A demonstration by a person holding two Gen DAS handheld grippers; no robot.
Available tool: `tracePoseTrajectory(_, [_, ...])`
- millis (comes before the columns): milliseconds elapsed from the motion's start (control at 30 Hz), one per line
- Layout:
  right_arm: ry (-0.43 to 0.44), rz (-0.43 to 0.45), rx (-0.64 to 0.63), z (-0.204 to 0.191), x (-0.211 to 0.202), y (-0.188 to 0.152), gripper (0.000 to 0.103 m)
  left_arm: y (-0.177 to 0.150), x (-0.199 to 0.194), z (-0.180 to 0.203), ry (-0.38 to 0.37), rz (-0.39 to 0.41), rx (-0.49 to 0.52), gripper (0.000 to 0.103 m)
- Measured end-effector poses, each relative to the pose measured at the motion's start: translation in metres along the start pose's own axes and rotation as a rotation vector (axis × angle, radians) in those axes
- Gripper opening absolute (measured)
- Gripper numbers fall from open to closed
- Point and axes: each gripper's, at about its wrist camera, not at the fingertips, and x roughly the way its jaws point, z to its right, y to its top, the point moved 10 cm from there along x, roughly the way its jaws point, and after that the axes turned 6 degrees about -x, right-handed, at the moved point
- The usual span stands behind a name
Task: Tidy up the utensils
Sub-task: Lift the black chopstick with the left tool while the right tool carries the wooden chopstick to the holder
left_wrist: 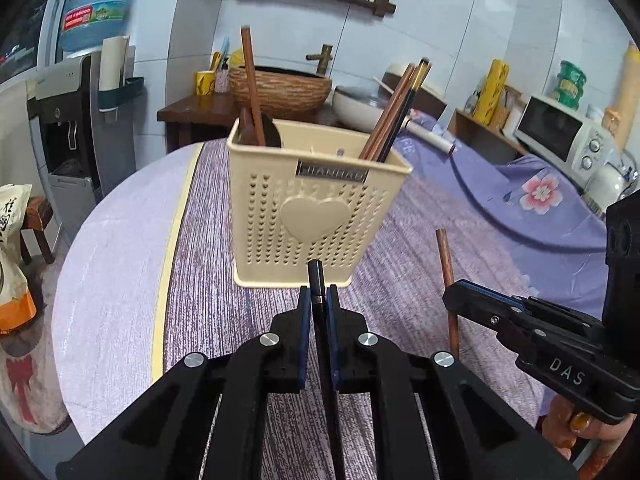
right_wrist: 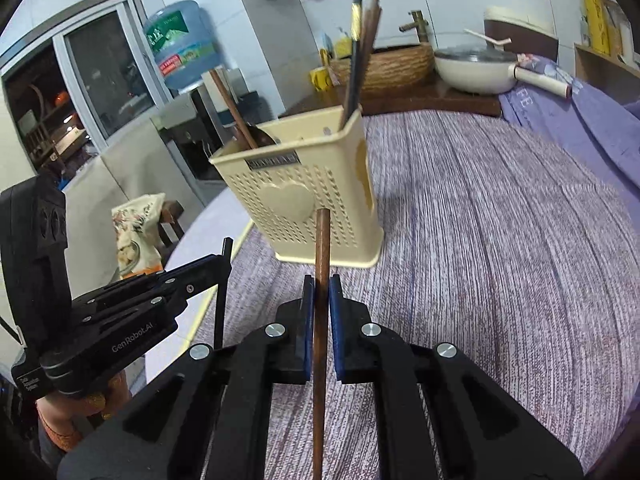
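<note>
Left gripper [left_wrist: 319,300] clamped on one black chopstick [left_wrist: 317,280]; right gripper [right_wrist: 320,292] clamped on one brown chopstick [right_wrist: 322,248]. Both held upright above the purple tablecloth [left_wrist: 224,248], just short of the cream utensil holder [left_wrist: 316,200]. Left view only: microwave [left_wrist: 560,136]. Right view only: window [right_wrist: 100,76]. In holder: one dark spoon [right_wrist: 256,138], roughly three chopsticks [left_wrist: 394,116], exact count unclear.
</note>
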Motion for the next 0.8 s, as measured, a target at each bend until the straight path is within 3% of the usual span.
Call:
tracePoseTrajectory(367, [0.018,0.08,-0.045,-0.019,-0.042,0.026,0.008,0.02,-0.038,0.013,-0.036,0.066,0.027,0.007])
tracePoseTrajectory(800, [0.012,0.116,-0.099,-0.035,-0.057,0.047,0.008,0.034,-0.061,0.017,-0.039,0.114,0.056,0.007])
